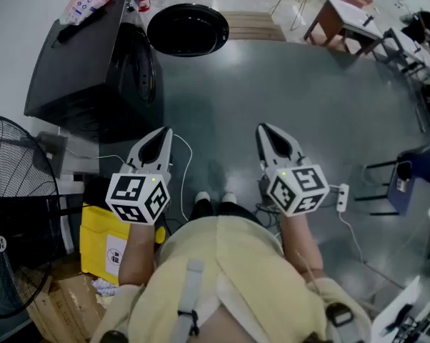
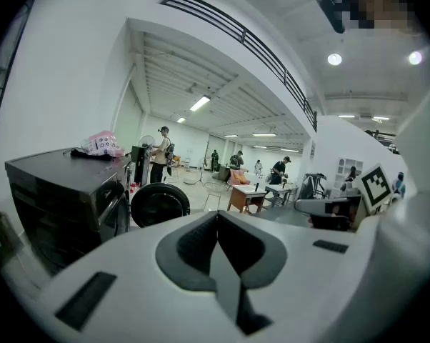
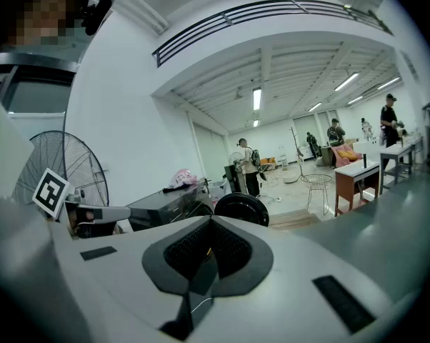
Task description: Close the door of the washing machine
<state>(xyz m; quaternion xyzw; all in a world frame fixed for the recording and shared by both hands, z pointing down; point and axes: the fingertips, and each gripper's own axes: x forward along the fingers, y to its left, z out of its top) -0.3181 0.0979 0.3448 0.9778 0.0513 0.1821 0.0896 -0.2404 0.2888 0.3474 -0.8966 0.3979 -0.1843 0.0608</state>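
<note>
Left claw: left gripper point(image 1: 161, 136) has its jaws pressed together with nothing between them, lower centre-left of the head view
Right claw: right gripper point(image 1: 267, 133) is closed tight too and carries nothing
Door: the door point(image 1: 188, 28) stands swung wide at top centre, hinged to the washer point(image 1: 86, 56) at upper left, well apart from both grippers
Risk, slip: the door looks glossy and domed; a closed tip pushing off-centre would likely skid off it
Risk, rebound: too soft a push may leave the latch uncaught; too hard may bounce the door back open
Risk, footing: a white cable point(image 1: 183, 164) lies on the floor just ahead of the feet and could snag a step
Surface: the floor point(image 1: 293, 98) is smooth grey and shiny
Room: a large bright hall, with a fan point(image 1: 15, 213) at the left edge, a yellow box point(image 1: 104, 238) below it and a table point(image 1: 343, 16) at upper right
</note>
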